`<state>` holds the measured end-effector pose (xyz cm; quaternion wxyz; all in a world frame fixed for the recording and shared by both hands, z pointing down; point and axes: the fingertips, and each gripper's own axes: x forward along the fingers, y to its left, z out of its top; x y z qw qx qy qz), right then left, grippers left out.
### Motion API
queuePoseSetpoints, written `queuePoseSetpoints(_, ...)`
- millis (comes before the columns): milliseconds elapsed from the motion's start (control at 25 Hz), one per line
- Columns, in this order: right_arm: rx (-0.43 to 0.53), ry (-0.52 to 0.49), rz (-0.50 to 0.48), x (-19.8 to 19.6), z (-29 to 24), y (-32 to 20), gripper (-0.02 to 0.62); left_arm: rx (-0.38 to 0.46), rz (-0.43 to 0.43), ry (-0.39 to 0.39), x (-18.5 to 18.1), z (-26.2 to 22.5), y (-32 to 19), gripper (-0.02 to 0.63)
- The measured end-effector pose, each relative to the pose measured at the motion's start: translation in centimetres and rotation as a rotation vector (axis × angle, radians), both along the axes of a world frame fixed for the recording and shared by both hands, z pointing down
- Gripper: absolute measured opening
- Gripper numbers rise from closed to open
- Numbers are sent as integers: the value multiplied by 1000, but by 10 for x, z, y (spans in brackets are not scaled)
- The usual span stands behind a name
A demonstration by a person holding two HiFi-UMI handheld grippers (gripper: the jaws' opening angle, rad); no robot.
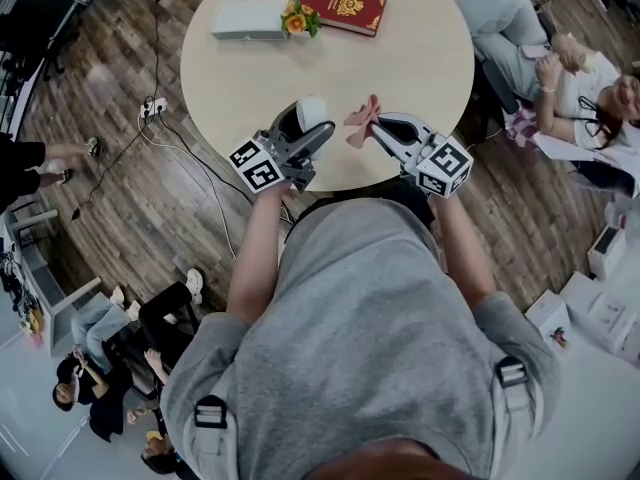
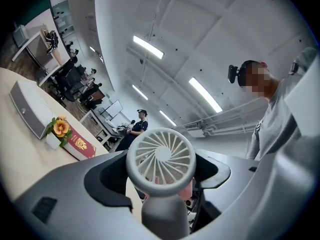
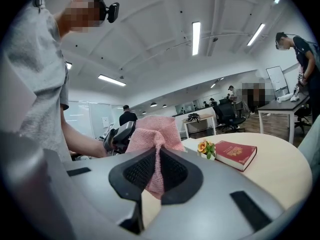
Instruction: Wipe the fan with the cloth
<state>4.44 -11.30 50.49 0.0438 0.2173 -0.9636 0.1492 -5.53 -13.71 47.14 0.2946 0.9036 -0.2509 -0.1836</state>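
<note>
Nearest to me, my left tongs [image 2: 161,184] are clamped on the handle of the small white fan [image 2: 160,156]. They hold it upright, with its round grille facing the camera. My right tongs [image 3: 156,176] are pinched shut on a fold of the pink cloth [image 3: 155,134], and the rest of it bunches out above the tips. From the head view, both are raised over the near edge of the round desk [image 1: 410,63], fan on the left and cloth just beside it on the right. A bit of pink shows behind the grille in the left gripper view. The two look slightly apart rather than touching, though I can't be sure at this angle.

So both things are in hand and brought close, and I'd judge the wiping itself is what remains: cloth onto the grille, then around the head and handle. Farther across the desk lie a white box [image 1: 248,16], a small orange flower [image 1: 298,20] and a red book [image 1: 342,6], none of them in the way.
</note>
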Motion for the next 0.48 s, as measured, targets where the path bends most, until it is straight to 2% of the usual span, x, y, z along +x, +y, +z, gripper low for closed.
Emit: queuePoseSetpoints(480, -7, 16, 7, 3, 9, -1, 26, -28, -23, -123, -11, 25, 21, 380)
